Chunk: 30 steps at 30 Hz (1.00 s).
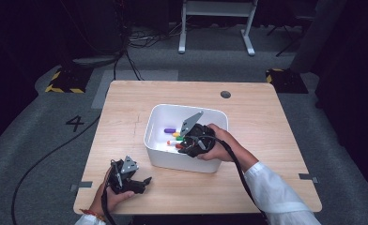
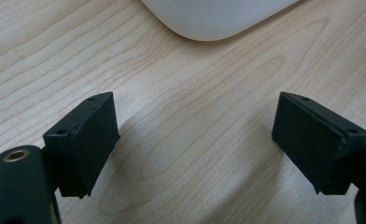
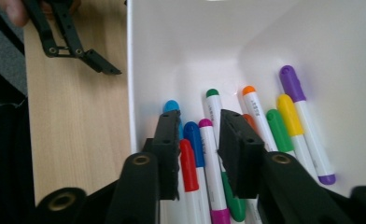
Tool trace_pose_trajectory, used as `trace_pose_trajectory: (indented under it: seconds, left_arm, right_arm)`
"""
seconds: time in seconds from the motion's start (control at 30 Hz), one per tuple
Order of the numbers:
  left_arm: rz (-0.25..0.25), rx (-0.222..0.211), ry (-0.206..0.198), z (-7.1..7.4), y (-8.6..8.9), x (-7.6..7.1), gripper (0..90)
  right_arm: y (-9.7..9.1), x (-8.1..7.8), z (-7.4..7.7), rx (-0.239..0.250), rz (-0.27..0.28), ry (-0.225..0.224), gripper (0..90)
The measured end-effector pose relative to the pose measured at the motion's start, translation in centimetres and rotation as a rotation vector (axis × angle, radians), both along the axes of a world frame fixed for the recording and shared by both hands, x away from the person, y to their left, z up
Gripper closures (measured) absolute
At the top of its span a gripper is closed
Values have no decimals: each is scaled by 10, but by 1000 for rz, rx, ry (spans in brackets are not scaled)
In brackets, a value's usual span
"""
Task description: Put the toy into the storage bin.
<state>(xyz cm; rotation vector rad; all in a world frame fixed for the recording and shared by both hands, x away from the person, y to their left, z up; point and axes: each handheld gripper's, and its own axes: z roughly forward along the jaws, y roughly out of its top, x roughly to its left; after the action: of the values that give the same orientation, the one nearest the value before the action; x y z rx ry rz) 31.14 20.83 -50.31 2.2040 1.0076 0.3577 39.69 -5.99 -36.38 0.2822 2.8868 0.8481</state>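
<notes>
A white bin [image 1: 182, 161] stands mid-table with several coloured markers lying in it, among them purple [image 3: 293, 84], yellow [image 3: 287, 112], orange [image 3: 253, 102], red [image 3: 188, 161] and magenta [image 3: 209, 140]. My right gripper [image 3: 200, 140] reaches down into the bin [image 3: 172, 42] just above the markers. Its jaws stand a narrow gap apart, with the red, blue and magenta markers showing in the gap, and the pads press on none of them. In the high view the right gripper [image 1: 184, 147] hangs over the bin's front half. My left gripper [image 2: 195, 140] rests wide open over bare wood, holding nothing.
The left gripper [image 1: 142, 183] sits near the table's [image 1: 266, 178] front edge, left of the bin, whose rounded corner [image 2: 214, 23] lies just ahead of it. A dark round hole [image 1: 225, 94] is at the far right of the tabletop. Cables trail on the floor around.
</notes>
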Motion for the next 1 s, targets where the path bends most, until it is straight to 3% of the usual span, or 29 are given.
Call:
trace_pose_trajectory:
  seconds: [0.3,0.5,0.63,0.83,1.0]
  left_arm:
    - [2,1,-2,0,0,0,146]
    - [1,1,-1,0,0,0,146]
    - [1,0,-2,0,0,0,146]
    - [2,1,-2,0,0,0,146]
    - [0,3,-3,0,0,0,146]
  right_arm:
    - [-5,-1,2,18,-34,-22,582]
    - [-6,-2,2,15,-38,-63,526]
    - [-6,-1,1,25,-61,-82,442]
    - [-7,1,1,-13,-108,-136,288]
    - [-12,3,1,-3,-119,-162,232]
